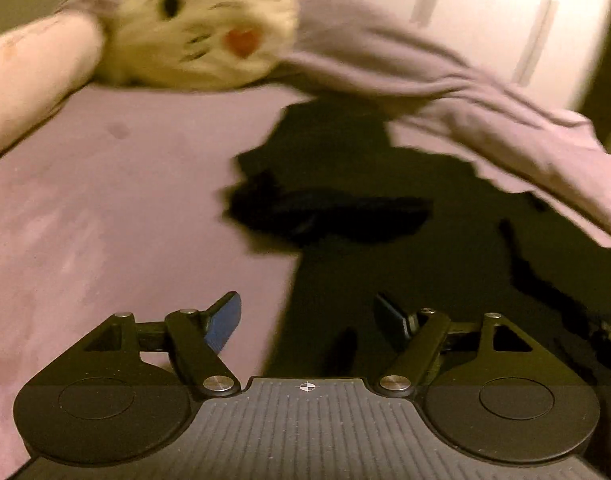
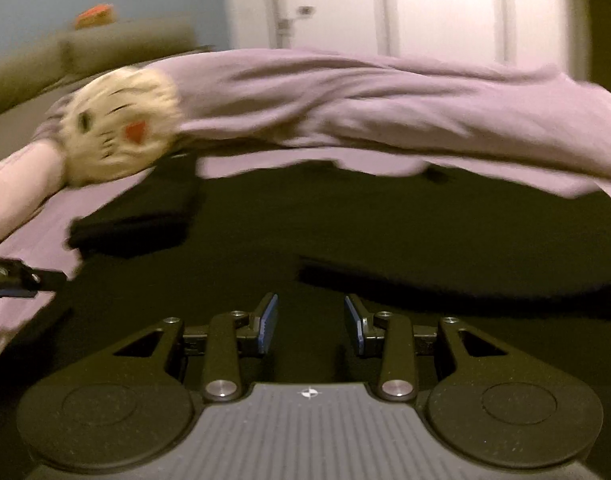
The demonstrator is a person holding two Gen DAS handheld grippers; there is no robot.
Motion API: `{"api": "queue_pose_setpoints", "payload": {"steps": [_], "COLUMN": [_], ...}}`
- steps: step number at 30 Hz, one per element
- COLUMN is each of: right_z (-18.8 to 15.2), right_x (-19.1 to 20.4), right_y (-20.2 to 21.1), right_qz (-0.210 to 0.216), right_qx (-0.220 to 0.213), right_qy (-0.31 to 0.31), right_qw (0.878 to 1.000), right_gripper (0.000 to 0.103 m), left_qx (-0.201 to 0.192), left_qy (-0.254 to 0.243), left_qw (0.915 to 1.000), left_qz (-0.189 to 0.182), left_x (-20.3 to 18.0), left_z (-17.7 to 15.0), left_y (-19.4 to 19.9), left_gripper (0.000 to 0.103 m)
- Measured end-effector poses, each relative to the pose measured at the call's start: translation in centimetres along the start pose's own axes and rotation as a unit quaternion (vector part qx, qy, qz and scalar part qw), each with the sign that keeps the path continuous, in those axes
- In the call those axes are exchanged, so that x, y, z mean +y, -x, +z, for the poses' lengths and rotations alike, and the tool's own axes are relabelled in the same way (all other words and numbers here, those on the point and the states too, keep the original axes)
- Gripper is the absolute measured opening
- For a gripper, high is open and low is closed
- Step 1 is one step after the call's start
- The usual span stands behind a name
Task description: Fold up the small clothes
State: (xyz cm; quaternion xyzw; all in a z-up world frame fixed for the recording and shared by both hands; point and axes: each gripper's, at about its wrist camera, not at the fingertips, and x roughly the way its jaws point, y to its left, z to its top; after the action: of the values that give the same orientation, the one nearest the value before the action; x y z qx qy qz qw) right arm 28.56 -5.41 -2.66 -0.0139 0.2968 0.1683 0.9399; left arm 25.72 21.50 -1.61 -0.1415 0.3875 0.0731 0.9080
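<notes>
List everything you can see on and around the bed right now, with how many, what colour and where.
Black garment: one, black, spread flat on the bed in front of both grippers.
Folded dark piece: one, black, lying at the garment's left edge.
Plush cat face: one, cream with a red mouth, at the far left of the bed.
Blanket: one, lilac, bunched along the far side.
Bed sheet: one, lilac, under everything.
Wardrobe doors: white, behind the bed; count unclear.
Orange object: one, on a ledge at far left, too blurred to name.
Left gripper: black, open, empty.
Right gripper: black, open, empty.
</notes>
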Motion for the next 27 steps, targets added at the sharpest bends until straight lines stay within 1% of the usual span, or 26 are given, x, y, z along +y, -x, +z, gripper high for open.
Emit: {"api": "queue_pose_setpoints", "payload": {"steps": [1,3,4,6,7,9,11,12,14,15,16,17,18,19,21,22,23,24,25,26,27], "right_z": [0.4,1.1,1.3,1.7,1.8,1.8,1.5,1.2,0.9,0.7,0.7,0.9,1.2,1.8,3.5,4.9,6.0,6.7,7.0,6.6,5.8], "right_x": [1.5,4.5,5.8,8.2,9.2,11.3,13.2,14.2,15.9,16.7,17.3,17.7,17.8,17.7,16.4,14.7,12.0,9.2,5.6,2.4,-0.1], "right_y": [-0.9,-2.8,-3.7,-5.4,-6.2,-7.4,-8.3,-8.8,-10.1,-10.5,-11.0,-11.3,-11.6,-11.6,-11.2,-10.5,-9.7,-8.8,-7.7,-6.9,-6.1], "right_qz": [0.009,0.008,0.006,-0.004,-0.009,-0.021,-0.03,-0.03,-0.034,-0.037,-0.04,-0.037,-0.03,-0.02,-0.007,-0.006,-0.005,-0.004,-0.008,-0.007,-0.022], "right_qx": [-0.003,-0.012,-0.016,-0.028,-0.032,-0.045,-0.063,-0.072,-0.086,-0.093,-0.104,-0.108,-0.107,-0.109,-0.116,-0.121,-0.123,-0.127,-0.132,-0.13,-0.128], "right_qy": [0.023,0.079,0.104,0.153,0.174,0.222,0.271,0.294,0.338,0.354,0.366,0.369,0.364,0.346,0.276,0.201,0.113,0.022,-0.079,-0.155,-0.209], "right_qw": [1.0,0.997,0.994,0.988,0.984,0.974,0.96,0.953,0.937,0.93,0.924,0.922,0.925,0.932,0.954,0.972,0.986,0.992,0.988,0.979,0.969], "right_gripper": [0.037,0.045,0.047,0.052,0.052,0.052,0.052,0.052,0.051,0.05,0.047,0.036,0.018,0.011,0.01,0.01,0.01,0.01,0.01,0.01,0.01], "left_qx": [0.01,0.027,0.031,0.024,0.025,0.014,0.007,0.005,0.014,0.007,0.003,0.002,0.0,-0.003,-0.006,-0.008,-0.01,-0.013,-0.016,-0.017,-0.016], "left_qy": [0.01,0.04,0.055,0.066,0.071,0.081,0.084,0.084,0.087,0.083,0.075,0.065,0.056,0.046,0.025,0.017,0.016,0.022,0.029,0.034,0.038], "left_qw": [0.9999,0.9985,0.9977,0.9972,0.9965,0.9952,0.9928,0.9926,0.9926,0.9931,0.9937,0.9942,0.9942,0.9942,0.9941,0.9941,0.9943,0.9947,0.9952,0.9956,0.9958], "left_qz": [0.007,0.027,0.027,0.027,0.036,0.052,0.085,0.088,0.083,0.083,0.083,0.086,0.092,0.097,0.105,0.107,0.105,0.099,0.092,0.085,0.082], "left_x": [0.6,1.8,2.3,3.2,3.5,3.9,4.6,5.2,6.1,6.0,5.8,5.4,5.2,4.9,4.3,4.2,4.3,4.4,4.7,4.9,5.0], "left_z": [-0.3,-1.0,-1.1,-1.3,-1.3,-1.0,-0.9,-1.0,-1.4,-1.6,-1.7,-1.9,-2.1,-2.3,-2.6,-2.7,-2.7,-2.7,-2.7,-2.8,-2.8], "left_y": [-0.1,-0.3,-0.5,0.2,0.7,1.4,1.4,1.5,0.8,0.6,0.6,0.4,0.4,0.2,0.1,0.2,0.3,0.5,0.9,1.1,1.3], "left_gripper": [0.08,0.08,0.08,0.08,0.08,0.08,0.08,0.08,0.08,0.082,0.085,0.087,0.087,0.087,0.088,0.088,0.088,0.087,0.087,0.087,0.085]}}
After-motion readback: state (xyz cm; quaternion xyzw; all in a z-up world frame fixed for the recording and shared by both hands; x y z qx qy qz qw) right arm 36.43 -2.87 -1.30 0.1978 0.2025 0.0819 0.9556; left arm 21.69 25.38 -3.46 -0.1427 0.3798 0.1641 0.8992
